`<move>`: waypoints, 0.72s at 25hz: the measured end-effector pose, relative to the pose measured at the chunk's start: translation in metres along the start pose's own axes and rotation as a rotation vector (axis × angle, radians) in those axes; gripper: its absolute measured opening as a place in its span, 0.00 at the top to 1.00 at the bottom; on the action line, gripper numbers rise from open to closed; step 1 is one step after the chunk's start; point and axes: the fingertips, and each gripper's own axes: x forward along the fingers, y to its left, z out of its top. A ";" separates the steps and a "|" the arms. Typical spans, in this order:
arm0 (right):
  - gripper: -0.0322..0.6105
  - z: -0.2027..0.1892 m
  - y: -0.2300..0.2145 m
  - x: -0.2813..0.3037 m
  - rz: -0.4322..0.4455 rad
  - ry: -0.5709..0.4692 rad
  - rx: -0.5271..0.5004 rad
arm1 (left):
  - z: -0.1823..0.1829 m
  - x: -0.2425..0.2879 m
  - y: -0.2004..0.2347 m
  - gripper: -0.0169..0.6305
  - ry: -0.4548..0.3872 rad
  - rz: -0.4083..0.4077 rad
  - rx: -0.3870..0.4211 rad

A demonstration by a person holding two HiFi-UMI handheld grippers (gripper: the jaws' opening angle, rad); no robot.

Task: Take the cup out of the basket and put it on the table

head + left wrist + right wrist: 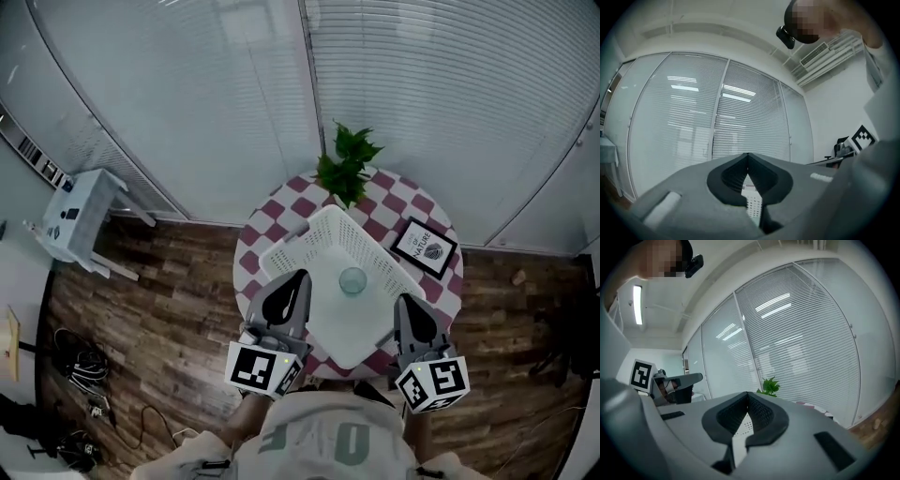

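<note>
Glass, clear and smooth, is what the cup seems to be made of. It stands upright near the middle of the white basket and has not yet been lifted.

The left gripper and the right gripper are held low at the near side of the basket, one at each flank. Both sets of fingers are pressed together, with nothing between them.

A slip is judged the main risk, because a smooth round wall gives a poor hold if it is pinched off-centre or too lightly. The cup could also be knocked over if the fingers are brought down before they are spread. The basket looks light, so it could be dragged or tipped if its perforated wall is caught on the way in or out.

The basket takes up much of the round worktop, and its near corner appears to reach the near edge. Bare checked cloth is left only in narrow strips: one to the left of the basket and one on the right, toward the framed picture. The far side is taken by the plant. A cup set down in either strip would stand close to the rim, with wooden floor below, so a nudge there could send it off.
</note>
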 end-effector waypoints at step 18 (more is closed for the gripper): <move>0.94 0.017 -0.067 0.033 0.034 -0.015 -0.020 | -0.024 0.087 -0.013 0.97 0.048 -0.012 0.087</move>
